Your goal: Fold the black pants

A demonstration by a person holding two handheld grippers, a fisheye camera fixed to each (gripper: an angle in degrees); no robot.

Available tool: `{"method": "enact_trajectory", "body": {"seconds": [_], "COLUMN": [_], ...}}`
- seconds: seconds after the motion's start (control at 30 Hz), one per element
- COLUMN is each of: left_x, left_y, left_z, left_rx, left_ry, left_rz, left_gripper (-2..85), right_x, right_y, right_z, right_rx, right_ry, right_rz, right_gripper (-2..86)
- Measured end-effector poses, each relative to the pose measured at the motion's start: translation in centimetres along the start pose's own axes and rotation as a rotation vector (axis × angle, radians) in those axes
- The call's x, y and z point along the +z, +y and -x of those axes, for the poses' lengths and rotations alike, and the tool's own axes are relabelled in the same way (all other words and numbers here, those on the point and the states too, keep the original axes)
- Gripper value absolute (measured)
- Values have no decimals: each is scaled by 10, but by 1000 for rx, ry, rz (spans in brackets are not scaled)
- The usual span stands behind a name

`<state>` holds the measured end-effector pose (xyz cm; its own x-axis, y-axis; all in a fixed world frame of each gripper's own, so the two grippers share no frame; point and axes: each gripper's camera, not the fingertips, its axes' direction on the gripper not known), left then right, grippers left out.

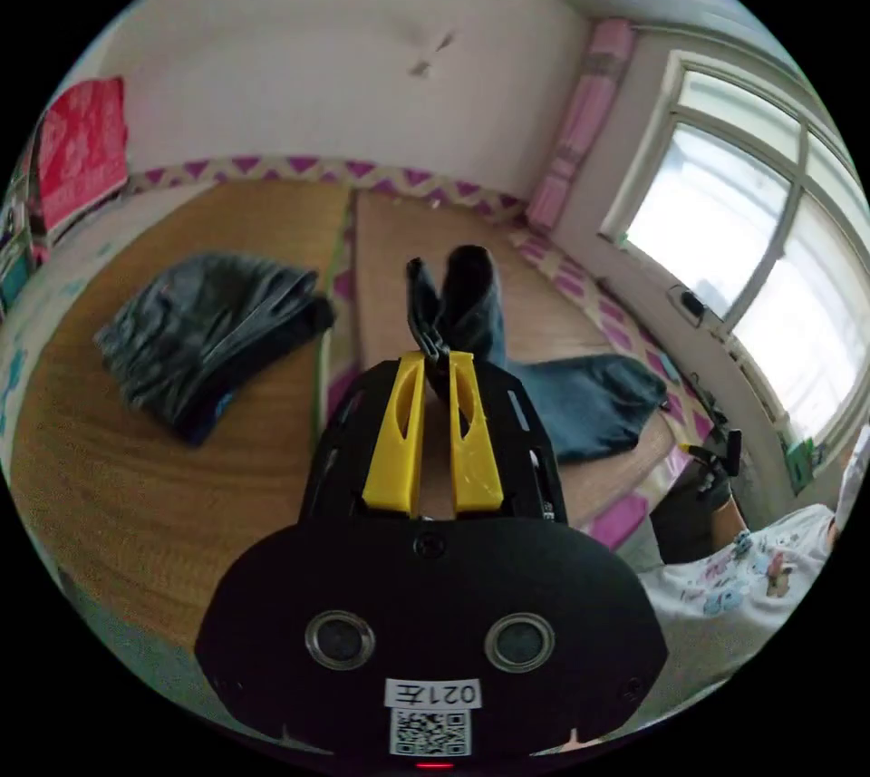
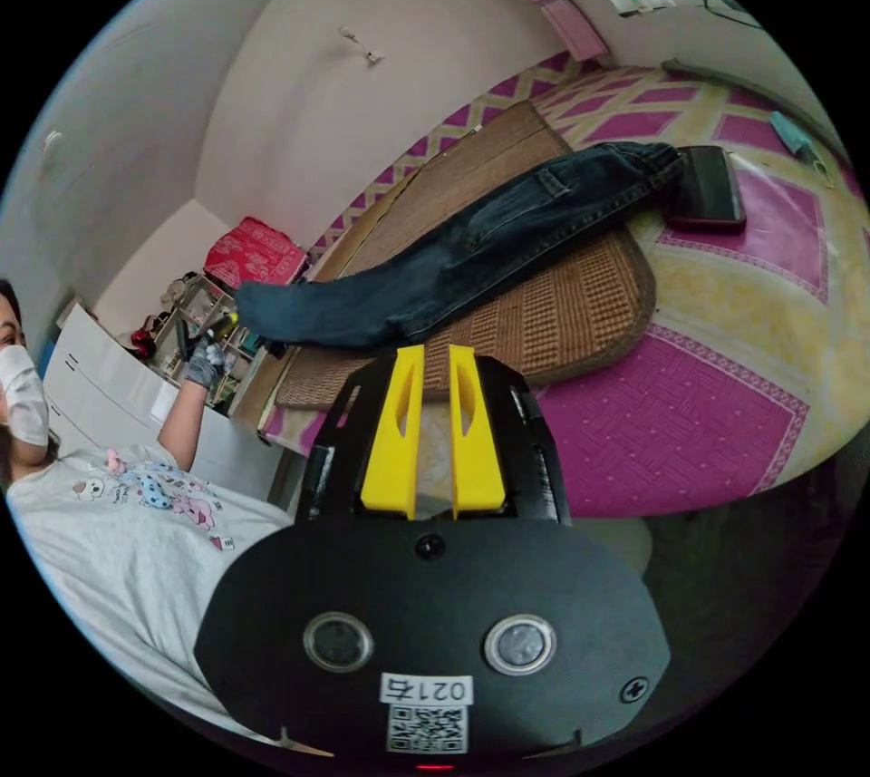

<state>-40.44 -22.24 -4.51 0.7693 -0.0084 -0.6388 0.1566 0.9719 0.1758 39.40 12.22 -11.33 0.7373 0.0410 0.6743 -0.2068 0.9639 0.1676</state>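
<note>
Gripping a fold of the black pants between its two yellow jaws, the left tool holds one leg end lifted above the woven mat, with the cloth standing up past the jaw tips. From there the pants run down and away to the right, where the rest lies slumped on the mat near its edge. A second dark garment, folded into a loose pile, sits on the mat well apart to the left. Beyond the mat's far side, a pink patterned bed cover runs along under the window.

In the right gripper view the right tool hovers near the mat's rounded corner with its jaws set narrow and nothing between them. The pants stretch across the mat there, the waist end lying toward a dark phone on the bed cover and the leg end rising off the mat's far edge toward the person's gloved hand. That hand holds the other tool, though its jaws are too small to make out in this view.
</note>
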Motion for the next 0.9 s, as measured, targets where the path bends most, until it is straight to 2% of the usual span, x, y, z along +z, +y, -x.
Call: {"method": "enact_trajectory", "body": {"seconds": [0.13,0.2,0.4,0.47,0.5,0.53,0.6,0.73,0.8,0.9], "left_x": [55,73,46,21,-1,-19,-33,4,35,84], "left_y": [39,51,63,71,78,77,63,17,-2,-34], "left_z": [94,116,152,168,177,178,158,79,46,2], "left_rx": [-157,-216,-314,-396,-448,-416,-275,70,195,345], "left_ry": [100,120,250,261,278,306,218,23,27,62], "left_rz": [202,242,70,-46,-163,-238,-222,-34,45,126], "left_gripper": [43,44,42,25,5,1,0,43,59,77], "right_x": [27,41,64,74,82,86,105,153,183,209], "right_y": [-9,-18,-57,-76,-90,-97,-133,-201,-241,-295], "right_z": [26,49,92,103,109,111,114,100,87,66], "right_rx": [-23,-68,-197,-277,-351,-390,-547,-739,-858,-844], "right_ry": [-8,3,44,97,156,188,311,479,521,475], "right_rz": [55,92,125,129,130,129,102,217,304,412], "right_gripper": [54,54,55,57,60,63,80,89,97,111]}}
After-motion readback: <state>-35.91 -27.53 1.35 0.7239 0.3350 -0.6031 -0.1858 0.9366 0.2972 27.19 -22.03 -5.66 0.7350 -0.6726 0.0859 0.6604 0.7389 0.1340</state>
